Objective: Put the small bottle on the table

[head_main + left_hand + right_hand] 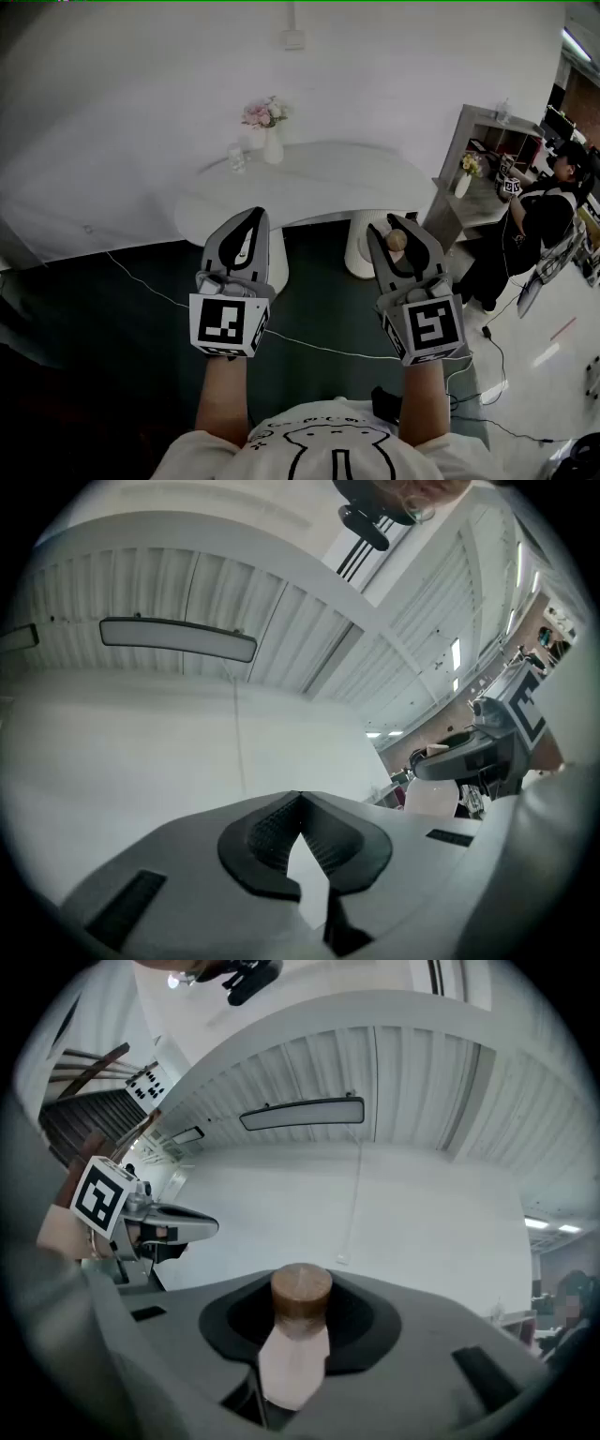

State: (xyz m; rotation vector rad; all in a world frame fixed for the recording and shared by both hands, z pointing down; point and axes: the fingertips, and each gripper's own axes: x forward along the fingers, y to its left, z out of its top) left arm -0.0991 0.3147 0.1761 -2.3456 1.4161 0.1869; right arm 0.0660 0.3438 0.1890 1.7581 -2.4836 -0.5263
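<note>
The white rounded counter (356,183) stands at the far side, and nearer, well short of it, the grey left hand-held gripper (254,214) is pressed together on nothing while the grey right hand-held gripper (394,225) pinches the small pale brown-capped bottle (397,240) in the air.

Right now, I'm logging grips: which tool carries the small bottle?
The right tool, shut on the brown-capped small bottle; the left tool is shut and empty.
</note>
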